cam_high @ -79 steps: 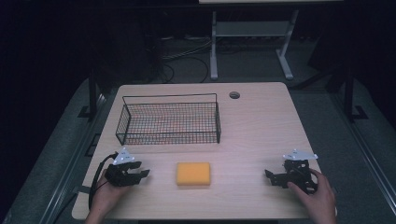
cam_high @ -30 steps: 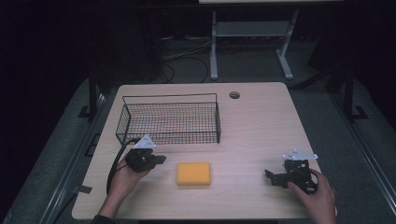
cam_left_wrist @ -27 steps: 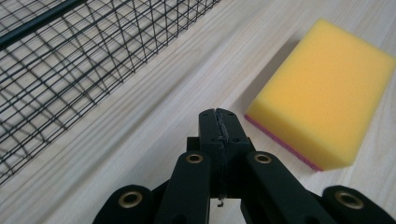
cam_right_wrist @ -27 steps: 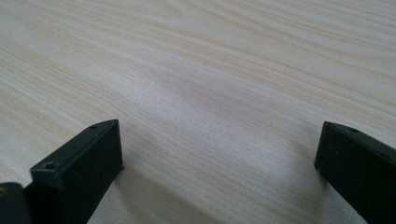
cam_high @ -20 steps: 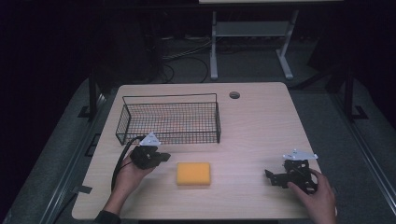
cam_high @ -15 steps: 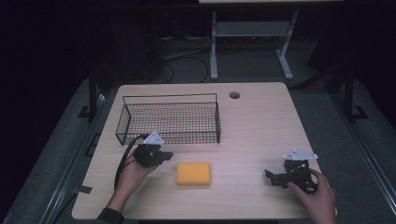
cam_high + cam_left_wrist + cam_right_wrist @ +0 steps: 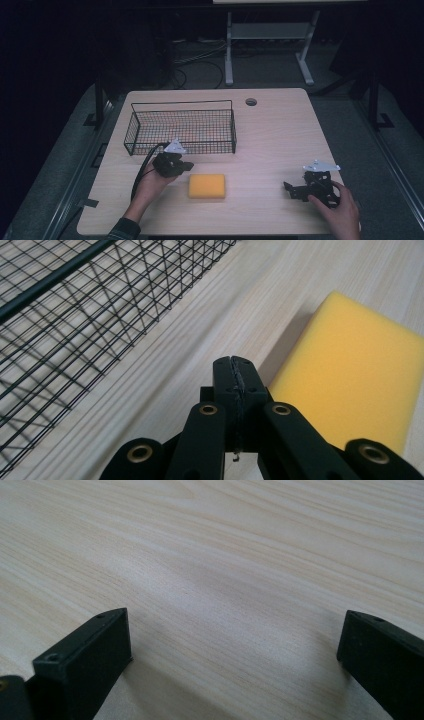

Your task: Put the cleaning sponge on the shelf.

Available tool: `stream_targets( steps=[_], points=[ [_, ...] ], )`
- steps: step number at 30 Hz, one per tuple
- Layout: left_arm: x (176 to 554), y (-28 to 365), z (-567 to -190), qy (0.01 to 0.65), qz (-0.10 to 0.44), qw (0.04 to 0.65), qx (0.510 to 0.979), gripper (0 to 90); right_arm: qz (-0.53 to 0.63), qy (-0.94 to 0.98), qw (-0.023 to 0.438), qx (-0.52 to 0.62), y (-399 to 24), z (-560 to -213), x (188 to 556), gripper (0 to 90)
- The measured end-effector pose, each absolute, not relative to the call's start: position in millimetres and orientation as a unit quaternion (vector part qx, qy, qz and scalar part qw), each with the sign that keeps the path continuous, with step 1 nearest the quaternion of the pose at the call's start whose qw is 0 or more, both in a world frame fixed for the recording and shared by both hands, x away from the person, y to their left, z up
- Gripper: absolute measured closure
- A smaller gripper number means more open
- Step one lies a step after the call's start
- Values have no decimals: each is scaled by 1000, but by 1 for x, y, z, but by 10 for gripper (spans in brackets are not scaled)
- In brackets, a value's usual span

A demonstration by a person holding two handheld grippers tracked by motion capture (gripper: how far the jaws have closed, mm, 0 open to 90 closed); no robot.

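- The left gripper point(image 7: 186, 165) sits just beside the yellow sponge point(image 7: 207, 185), at its upper-left corner, with its jaws pressed flat together and nothing between them; the left gripper view shows them point(image 7: 235, 385) pointing along the sponge's point(image 7: 350, 380) near edge.
- The sponge lies flat on the tabletop point(image 7: 280, 135), in front of the wire basket point(image 7: 181, 127) and well apart from the right gripper point(image 7: 289, 187).
- The step in hand looks like a reach for the sponge. To take it well, I'd say the jaws must part first, wide enough to straddle the block, then come down over its 2 long sides and squeeze gently, since foam gives and can slip from a shallow pinch.
- With jaws together as now, pushing on would only nudge the sponge across the wood.
- The right gripper rests on the tabletop at the right, its jaws wide apart over bare wood point(image 7: 225, 580), holding nothing.
- The basket's front wall stands close behind the left hand point(image 7: 150, 185); if the sponge is meant for the basket, it has to clear that rim, and the trailing cable could snag on it.
- A round hole point(image 7: 251, 102) near the far edge is out of the way.
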State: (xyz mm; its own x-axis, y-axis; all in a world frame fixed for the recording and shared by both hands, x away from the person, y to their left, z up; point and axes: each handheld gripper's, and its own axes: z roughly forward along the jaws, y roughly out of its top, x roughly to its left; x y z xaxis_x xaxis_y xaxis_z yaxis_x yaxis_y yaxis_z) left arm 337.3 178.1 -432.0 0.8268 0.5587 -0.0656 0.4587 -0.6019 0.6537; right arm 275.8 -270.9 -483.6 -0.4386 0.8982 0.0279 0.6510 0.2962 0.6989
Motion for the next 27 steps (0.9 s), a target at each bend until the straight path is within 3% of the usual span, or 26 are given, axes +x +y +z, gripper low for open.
stream_targets(
  steps=[27],
  points=[
    [321,176,-434,279,53,336,898,898,327,782,189,495,-271,-484,276,1]
  ],
)
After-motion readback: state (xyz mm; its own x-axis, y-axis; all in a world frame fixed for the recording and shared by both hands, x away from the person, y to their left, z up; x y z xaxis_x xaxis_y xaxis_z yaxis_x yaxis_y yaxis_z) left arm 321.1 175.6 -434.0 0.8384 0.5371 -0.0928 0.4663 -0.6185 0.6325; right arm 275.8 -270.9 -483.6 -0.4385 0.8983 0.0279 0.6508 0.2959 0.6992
